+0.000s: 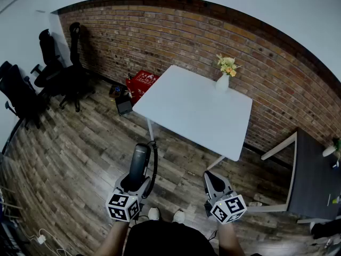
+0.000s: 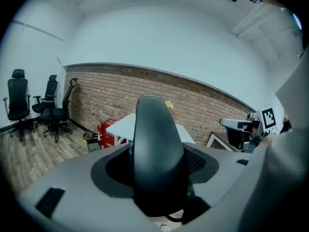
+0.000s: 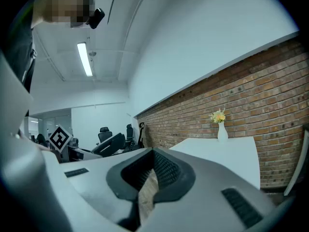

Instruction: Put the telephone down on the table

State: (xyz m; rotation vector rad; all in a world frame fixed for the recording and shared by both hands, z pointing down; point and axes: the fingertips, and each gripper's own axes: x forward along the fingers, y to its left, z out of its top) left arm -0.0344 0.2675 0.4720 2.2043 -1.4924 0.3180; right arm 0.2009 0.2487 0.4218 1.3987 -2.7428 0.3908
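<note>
On the near side of the white table (image 1: 197, 111), the left gripper (image 1: 139, 176) clamps the black telephone handset (image 1: 140, 159) over the floor, the right gripper (image 1: 212, 177) narrow and empty; carry forward, lower flat, clear of the flower vase (image 1: 222, 82).

Left gripper (image 1: 137, 179) tilted downward, jaws clamped on telephone (image 1: 140, 158), right gripper (image 1: 214, 181) nearly level, jaws together, empty
</note>
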